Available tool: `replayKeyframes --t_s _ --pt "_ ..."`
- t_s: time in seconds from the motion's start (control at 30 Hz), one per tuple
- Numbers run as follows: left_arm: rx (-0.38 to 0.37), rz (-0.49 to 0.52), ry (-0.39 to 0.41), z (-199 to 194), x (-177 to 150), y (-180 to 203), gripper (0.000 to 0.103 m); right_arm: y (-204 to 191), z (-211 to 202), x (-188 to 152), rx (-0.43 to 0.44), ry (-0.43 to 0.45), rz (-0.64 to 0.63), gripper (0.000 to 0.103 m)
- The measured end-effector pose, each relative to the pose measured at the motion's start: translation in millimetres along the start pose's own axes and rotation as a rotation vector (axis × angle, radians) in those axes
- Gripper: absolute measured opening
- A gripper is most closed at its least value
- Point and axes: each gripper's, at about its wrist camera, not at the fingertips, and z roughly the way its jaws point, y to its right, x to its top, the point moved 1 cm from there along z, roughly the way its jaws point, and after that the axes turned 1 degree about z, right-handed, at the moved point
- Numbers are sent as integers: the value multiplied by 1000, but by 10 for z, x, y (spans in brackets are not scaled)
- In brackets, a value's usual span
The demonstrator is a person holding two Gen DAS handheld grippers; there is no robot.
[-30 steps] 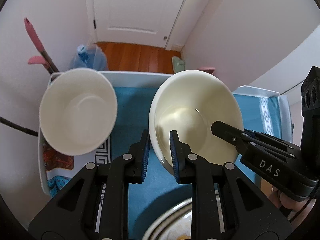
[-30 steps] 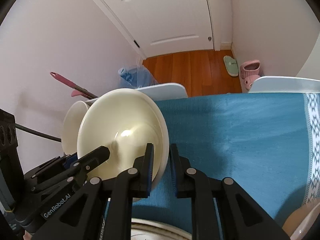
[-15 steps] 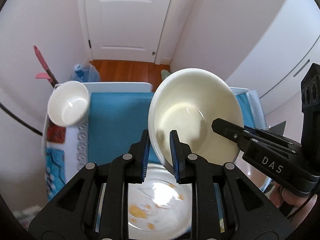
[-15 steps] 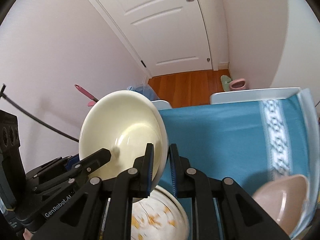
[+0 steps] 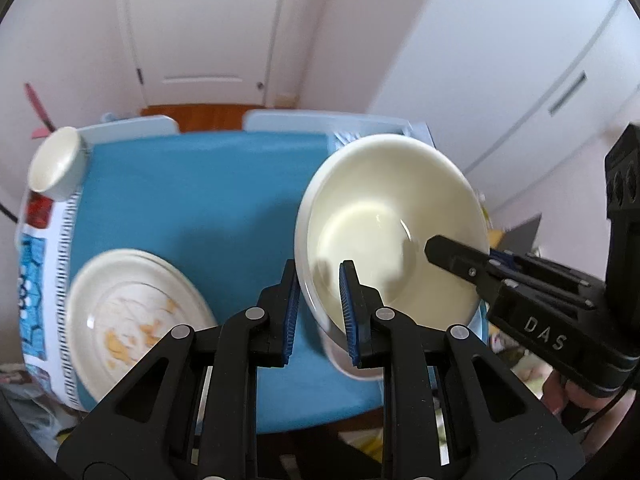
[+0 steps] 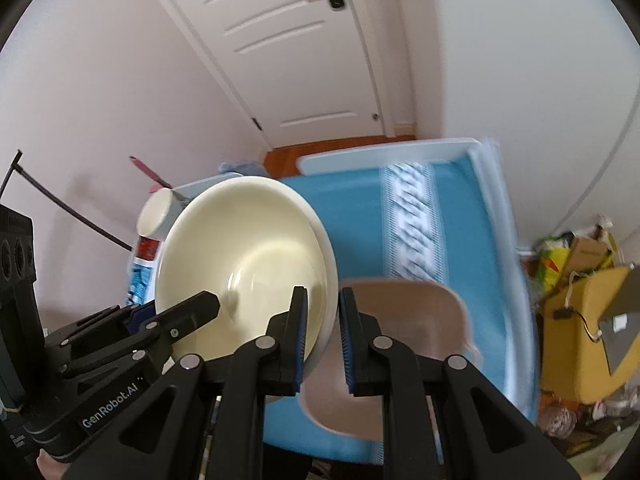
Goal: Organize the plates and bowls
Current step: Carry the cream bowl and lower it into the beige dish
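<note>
Both grippers pinch one cream bowl [image 5: 390,232] by its rim, held tilted above the blue tablecloth [image 5: 192,196]. The left gripper [image 5: 318,308] has its jaws closed on the rim at the bowl's 7 o'clock; the right gripper [image 6: 323,340] clamps the rim at the bowl's 5 o'clock in its own view. A soiled plate [image 5: 136,320] lies at 8 o'clock, a small white bowl [image 5: 56,166] at 10 o'clock, and a pinkish bowl [image 6: 404,336] under the right gripper.
</note>
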Motion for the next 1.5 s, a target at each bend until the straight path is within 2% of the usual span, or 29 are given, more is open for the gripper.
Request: replayKeyframes --t_s 0.3,0.57,1.03,1.5 --pt "8 91 -146 632 -229 304 18 577 238 -386 -37 -93 101 15" --pt "50 171 -250 1043 -300 342 18 781 545 -567 -41 -170 158 15" --pt "89 272 -288 1269 -267 406 18 867 741 -613 -69 -216 195 15" --pt "107 292 -305 1230 -287 415 18 885 764 -651 -94 -295 266 15"
